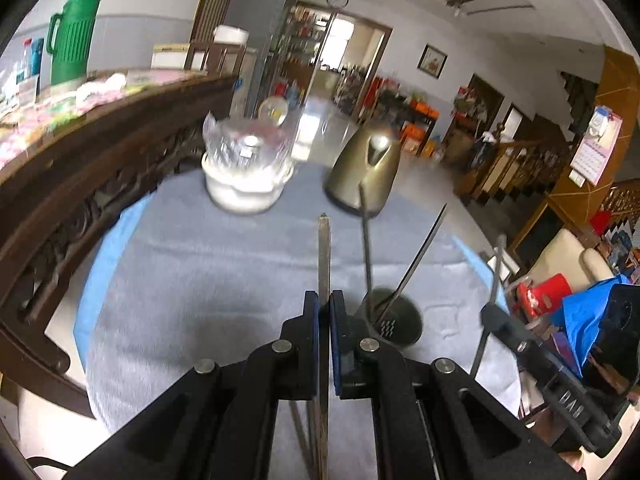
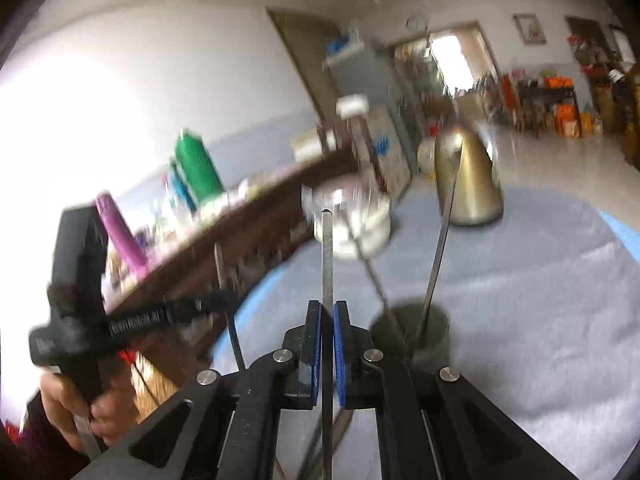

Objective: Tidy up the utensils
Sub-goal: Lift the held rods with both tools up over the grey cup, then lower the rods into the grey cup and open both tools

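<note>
A grey cloth covers the tabletop (image 1: 200, 280) in a large tiled room. The left gripper (image 1: 324, 308) is pinched tight on a flat metal utensil handle (image 1: 324, 248) that stands upright between its blue pads. The right gripper (image 2: 327, 320) is likewise clamped on a thin metal utensil (image 2: 327, 252). Just beside both sits a dark utensil cup (image 1: 394, 320) holding two leaning metal handles. Farther back stand a white jar (image 1: 244, 184) and a bronze kettle (image 1: 366, 168).
</note>
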Available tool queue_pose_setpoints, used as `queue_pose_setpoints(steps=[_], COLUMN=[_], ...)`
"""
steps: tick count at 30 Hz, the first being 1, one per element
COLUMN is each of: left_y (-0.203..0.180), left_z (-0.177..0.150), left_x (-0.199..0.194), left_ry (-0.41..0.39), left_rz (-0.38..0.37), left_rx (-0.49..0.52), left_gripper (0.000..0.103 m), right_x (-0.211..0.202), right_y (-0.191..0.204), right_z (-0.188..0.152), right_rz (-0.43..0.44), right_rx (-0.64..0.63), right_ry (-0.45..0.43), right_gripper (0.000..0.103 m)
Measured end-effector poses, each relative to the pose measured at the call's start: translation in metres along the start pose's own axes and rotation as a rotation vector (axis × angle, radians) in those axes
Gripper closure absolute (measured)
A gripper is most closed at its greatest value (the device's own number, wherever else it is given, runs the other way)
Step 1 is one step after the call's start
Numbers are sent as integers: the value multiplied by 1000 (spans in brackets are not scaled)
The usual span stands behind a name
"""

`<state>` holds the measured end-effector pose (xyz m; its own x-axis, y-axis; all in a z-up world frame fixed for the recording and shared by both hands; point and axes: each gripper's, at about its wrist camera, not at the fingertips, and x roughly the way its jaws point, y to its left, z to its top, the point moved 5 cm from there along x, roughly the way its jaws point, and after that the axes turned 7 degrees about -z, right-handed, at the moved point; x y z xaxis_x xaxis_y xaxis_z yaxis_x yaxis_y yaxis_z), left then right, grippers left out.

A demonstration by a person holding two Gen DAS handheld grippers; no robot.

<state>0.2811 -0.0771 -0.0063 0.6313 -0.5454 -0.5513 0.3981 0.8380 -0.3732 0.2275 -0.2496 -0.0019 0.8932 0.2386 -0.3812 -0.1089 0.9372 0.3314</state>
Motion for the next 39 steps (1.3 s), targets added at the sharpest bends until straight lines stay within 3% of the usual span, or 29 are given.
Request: queue_pose_setpoints(steps=[6,10,16,22,28,35,37,39], left_y=[-17,-31,-41,-44,-43,-49,-48,-46], left_z=[33,55,77,80,60,35,29,24], left_x=[-13,-25,-20,4,43,62,58,54], left_ry=[-118,-229,-372,-444,-385,-255,-219,-199], left_rz=[-32,-46,-82,-52,-20,-46,-57,-59], left_rx=[22,38,27,28,56,118,114,112], left_gripper=[98,98,98,98,98,96,89,55], right_x=[-21,-18,8,43,58,49,45,36], right_y=[-16,-25,-23,-17,-12,-25,-31,-37], right_z=[42,68,85,81,60,39,33,28], right_rz=[-47,-78,-172,-254,-297,-261,-252,-239], right_rx=[39,83,70,29,-61,-46,-25,10], right_ry=[-254,-357,-445,-437,-385,-285,-245,-219], right_gripper=[97,97,97,97,97,95,94,92])
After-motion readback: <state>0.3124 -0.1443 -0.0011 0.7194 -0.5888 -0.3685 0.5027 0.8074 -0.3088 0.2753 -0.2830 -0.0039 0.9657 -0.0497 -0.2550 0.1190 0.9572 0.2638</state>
